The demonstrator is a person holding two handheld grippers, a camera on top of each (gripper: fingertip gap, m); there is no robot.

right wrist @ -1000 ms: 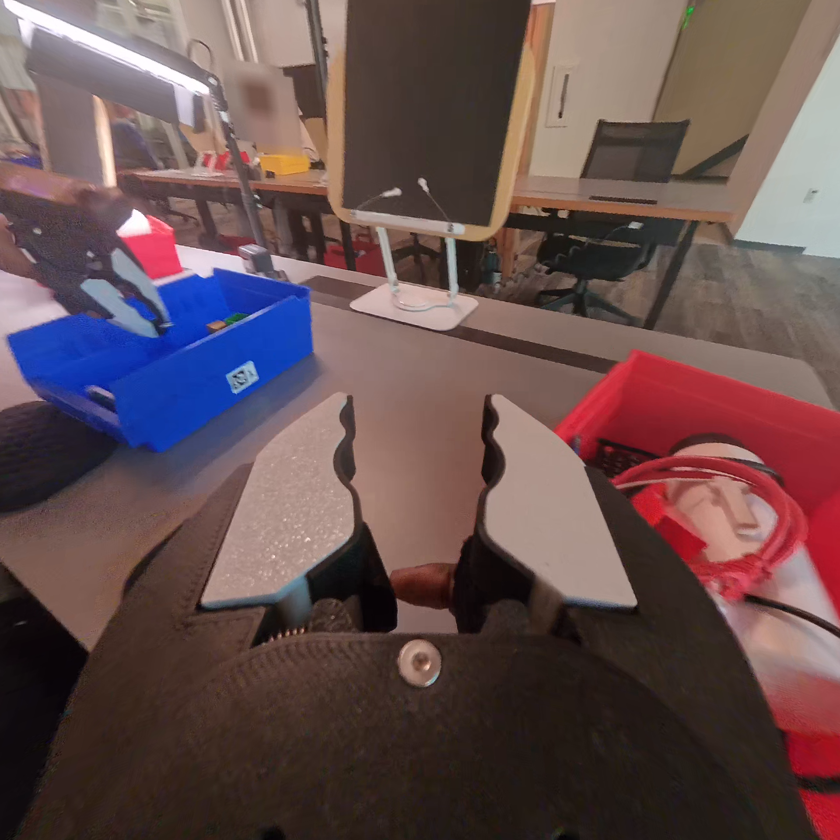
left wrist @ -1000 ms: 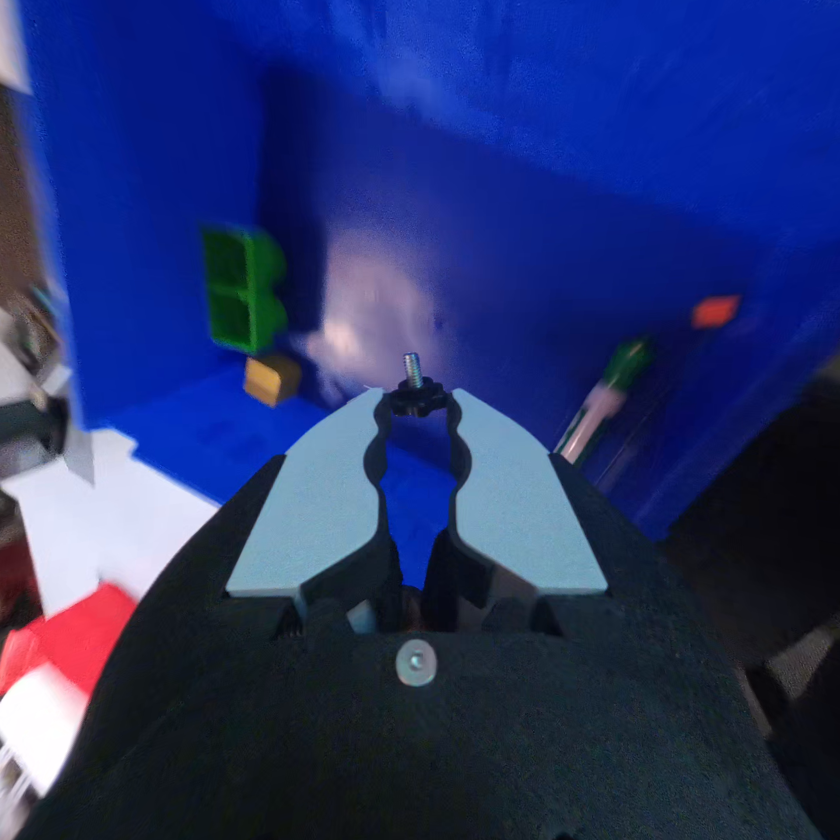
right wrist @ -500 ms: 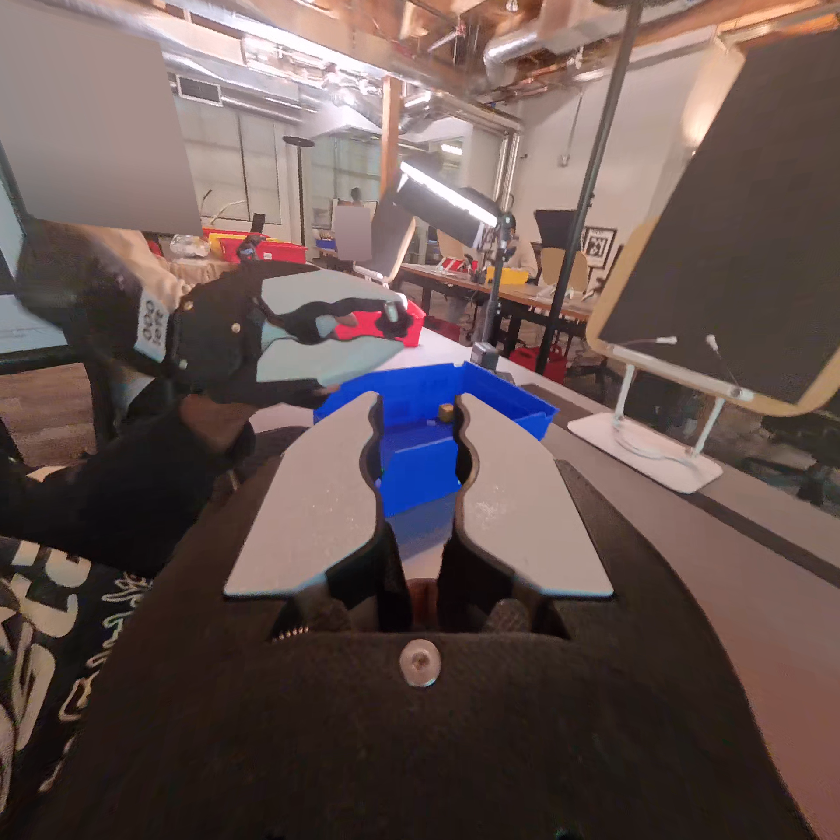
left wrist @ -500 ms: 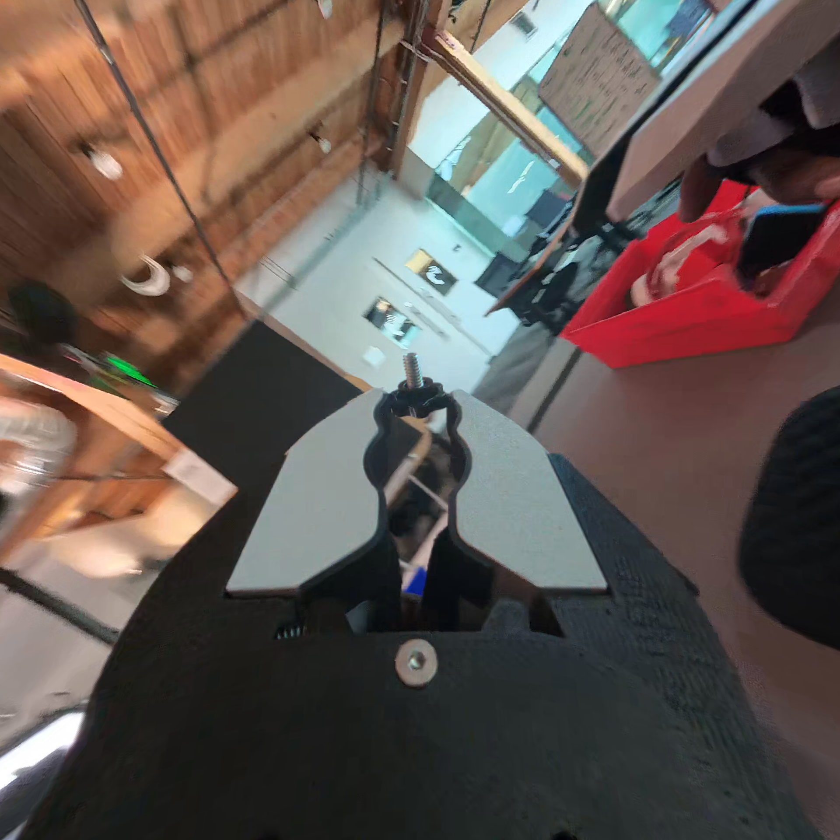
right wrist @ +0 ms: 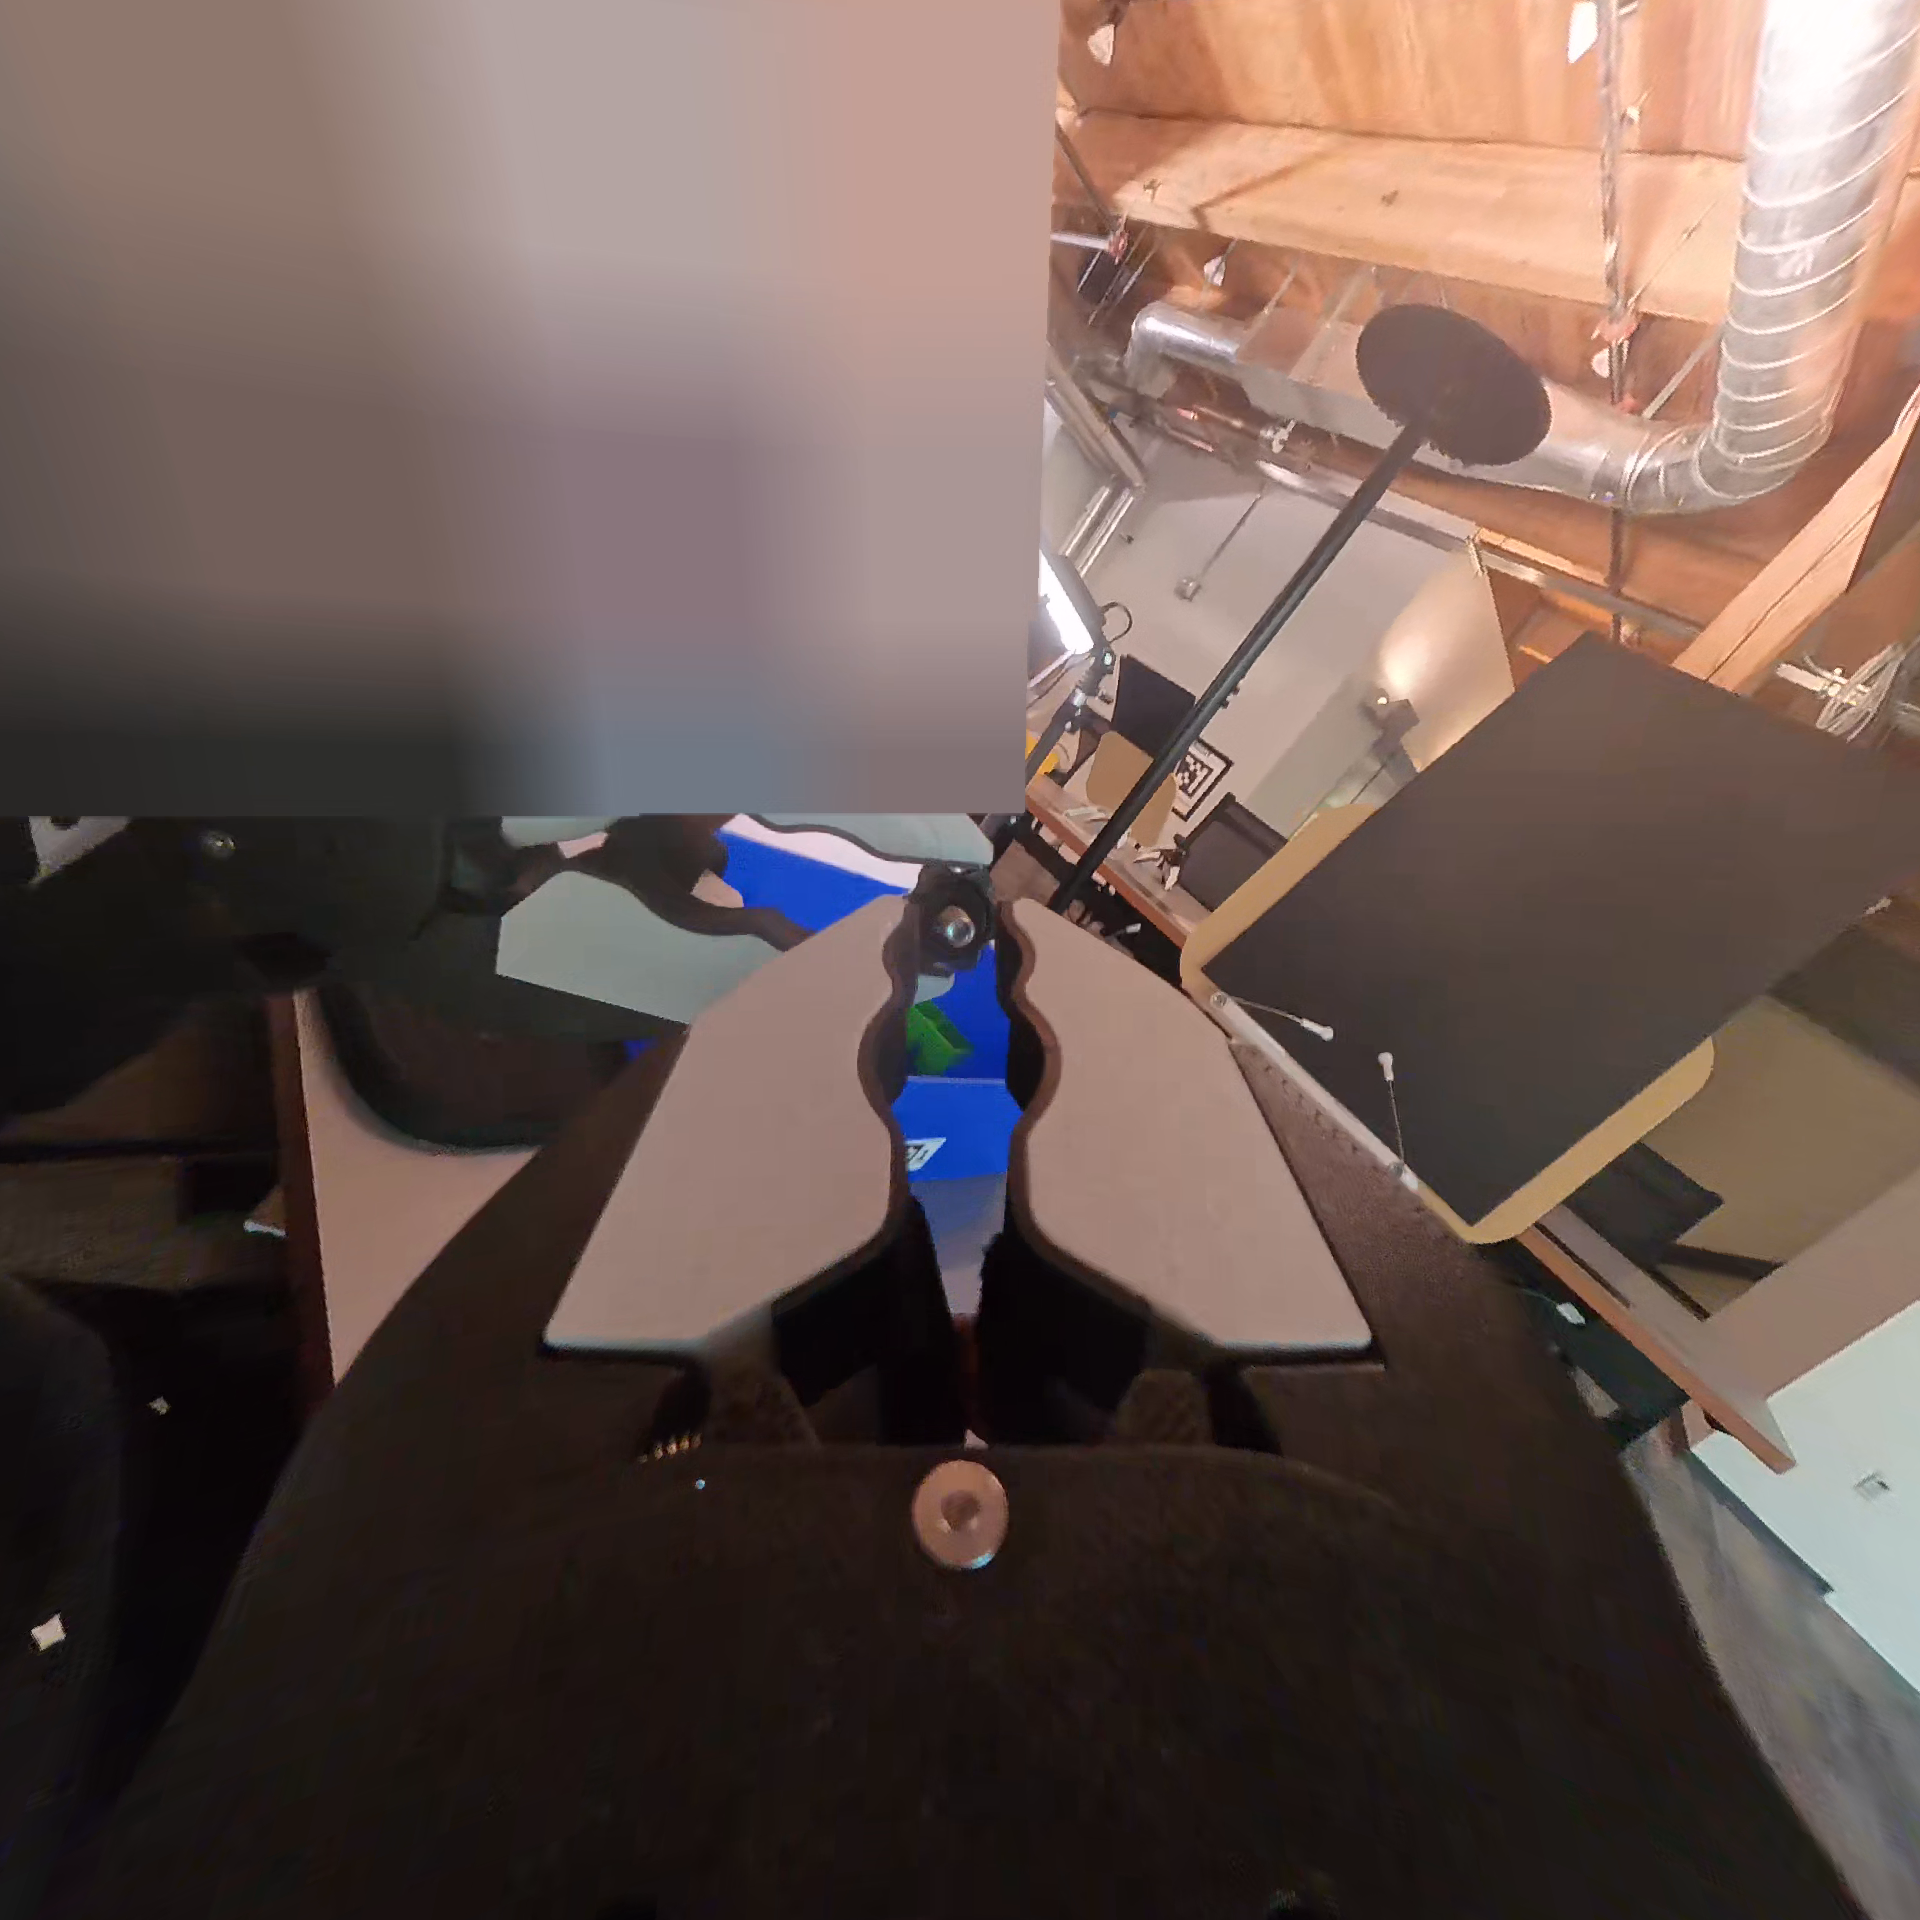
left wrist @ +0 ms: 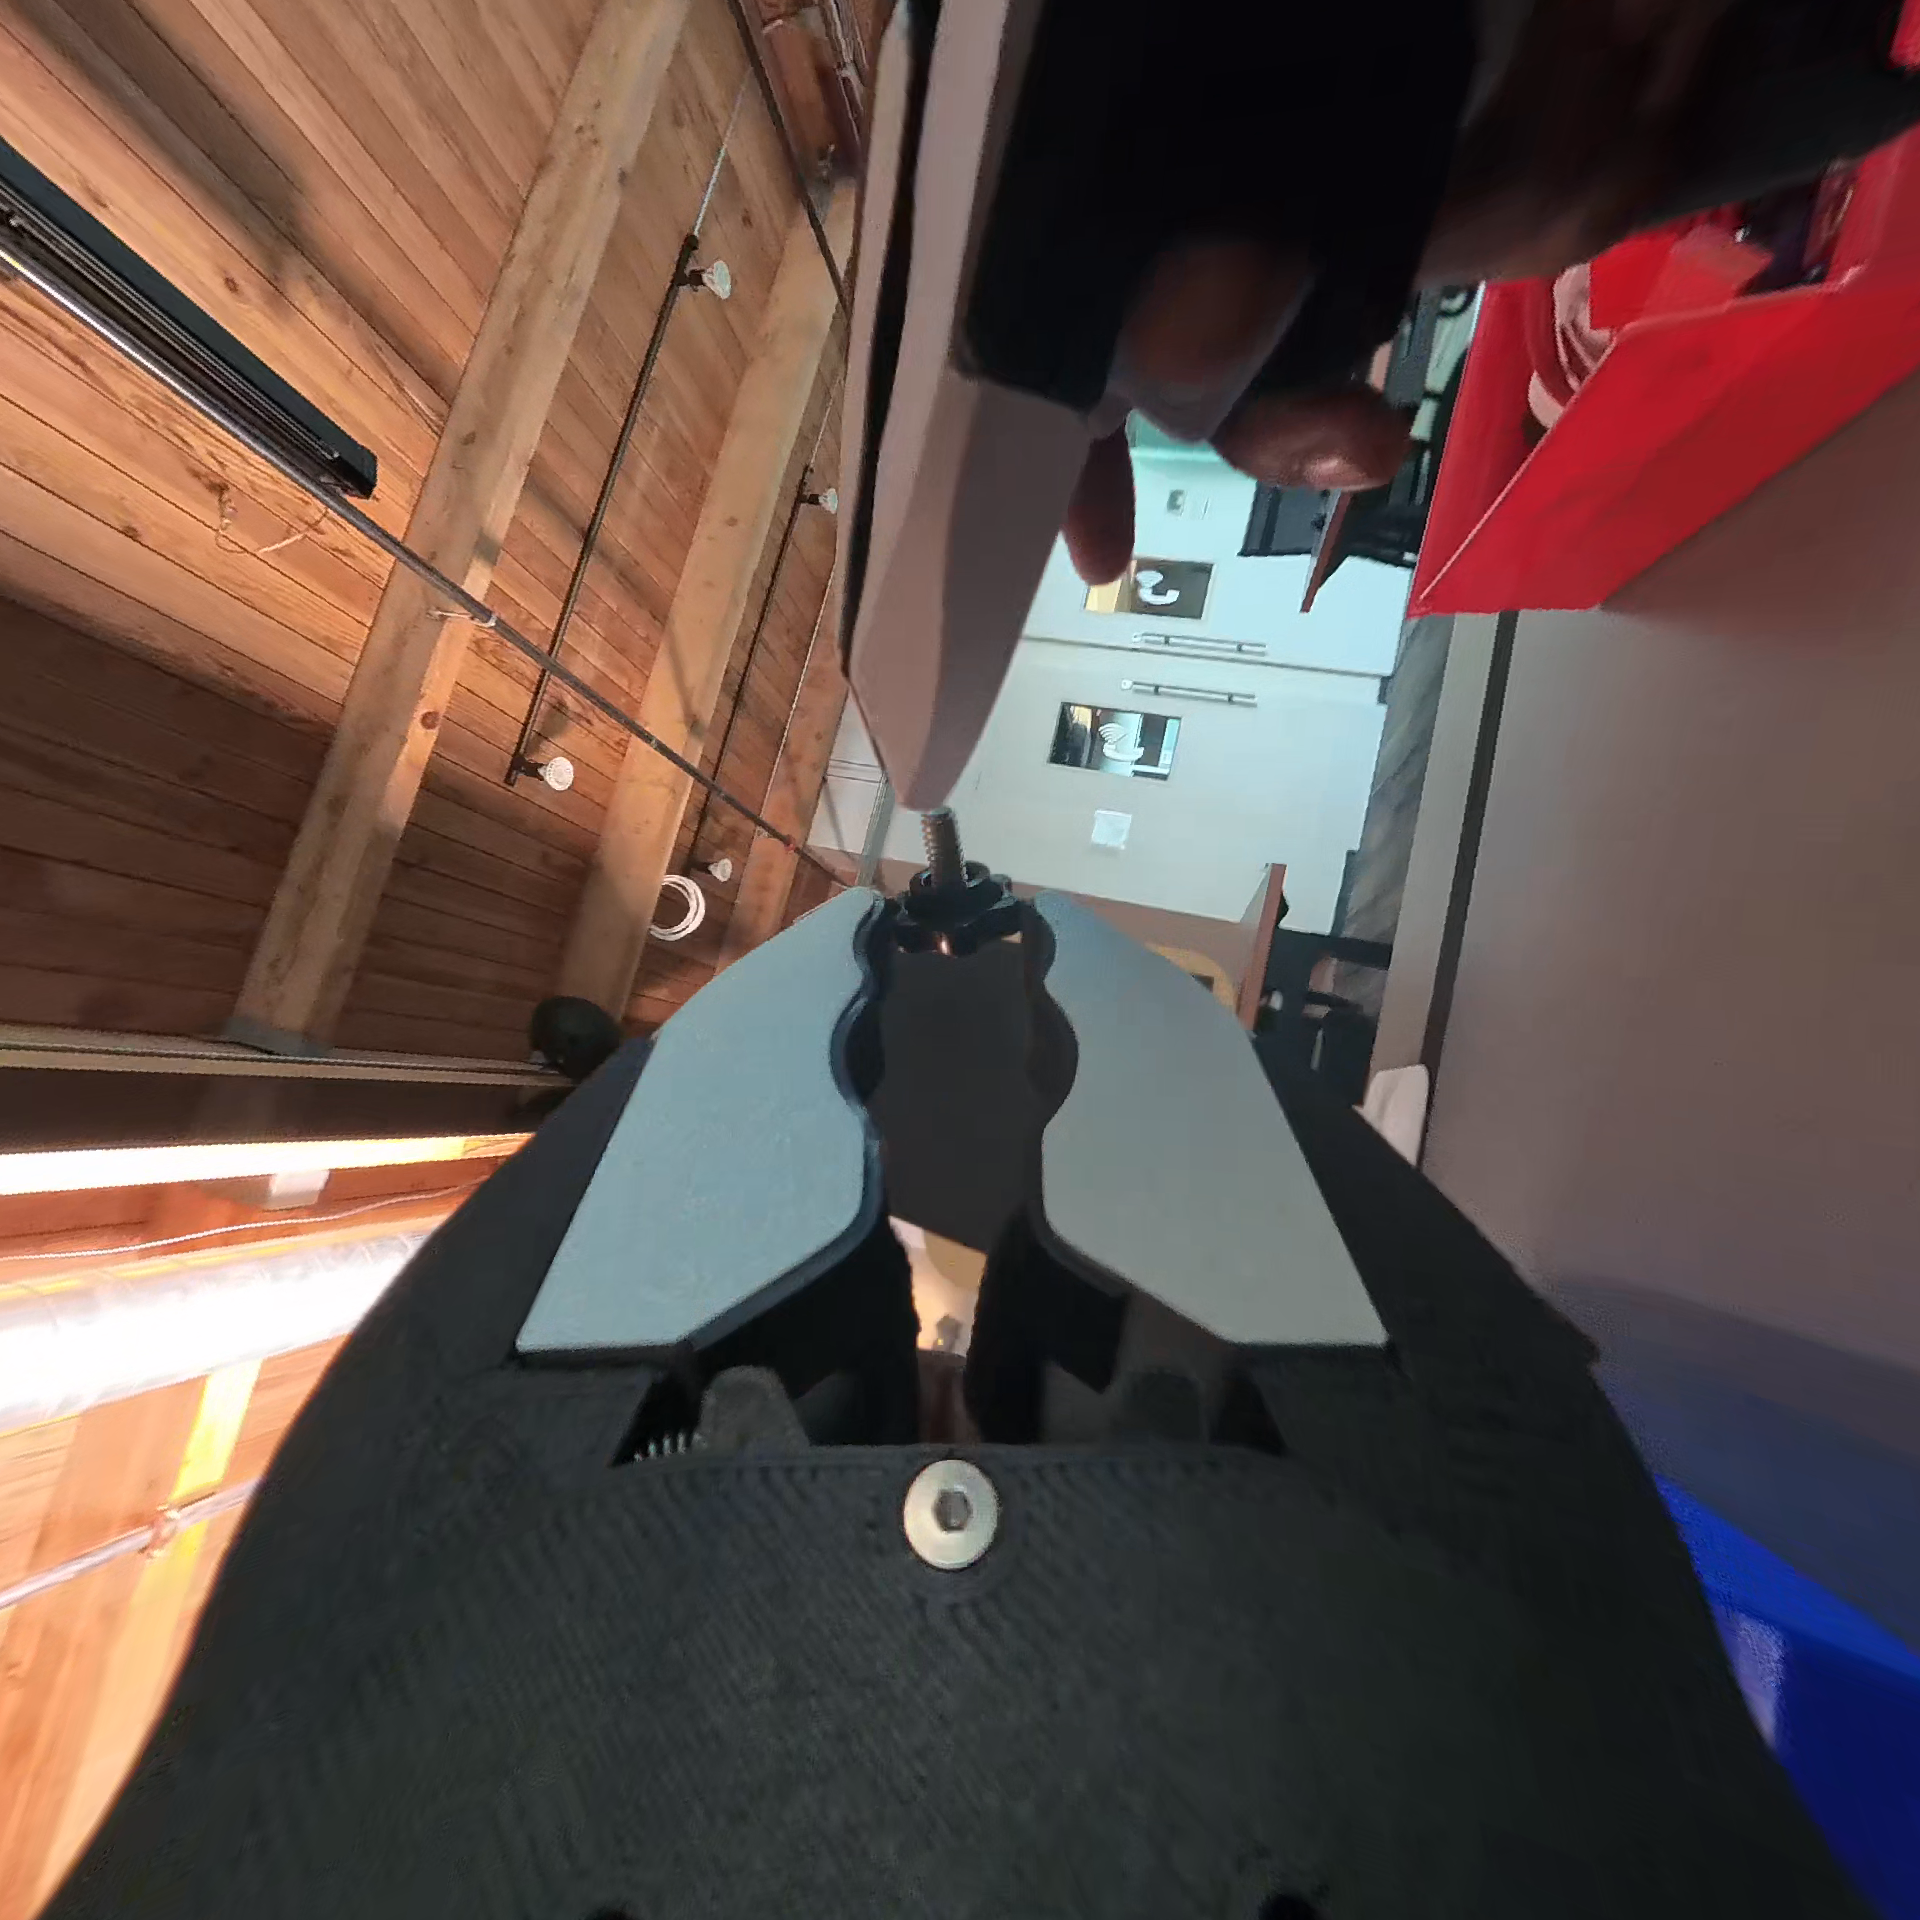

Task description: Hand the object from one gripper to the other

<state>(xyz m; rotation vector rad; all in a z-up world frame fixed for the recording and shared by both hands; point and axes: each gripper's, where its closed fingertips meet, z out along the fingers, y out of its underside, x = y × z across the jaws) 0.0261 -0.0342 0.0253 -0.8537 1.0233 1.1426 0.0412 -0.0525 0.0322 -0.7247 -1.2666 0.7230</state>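
A small black knob screw (left wrist: 951, 912) with a silver threaded stud is clamped in the tips of my left gripper (left wrist: 954, 920), stud pointing away from the camera. My right gripper (left wrist: 921, 774) comes in from above, seen side-on, with its tip right at the stud's end. In the right wrist view the screw (right wrist: 954, 923) sits between the tips of my right gripper (right wrist: 952, 916), whose fingers stand a narrow gap apart on either side of the stud. I cannot tell if they touch it. The left gripper (right wrist: 940, 883) reaches in from the left.
A blue bin (right wrist: 961, 1117) holding a green part (right wrist: 935, 1039) sits on the table below both grippers. A red bin (left wrist: 1662, 416) stands farther along the grey table (left wrist: 1662, 935). A black panel on a stand (right wrist: 1558, 935) is to the right. A hand (left wrist: 1226, 343) holds the right gripper. The tips of both grippers are at nearly the same place.
The left gripper lifted the screw out of the blue bin and turned it up toward the right gripper. The right gripper swung over, narrowed its fingers and came onto the stud.
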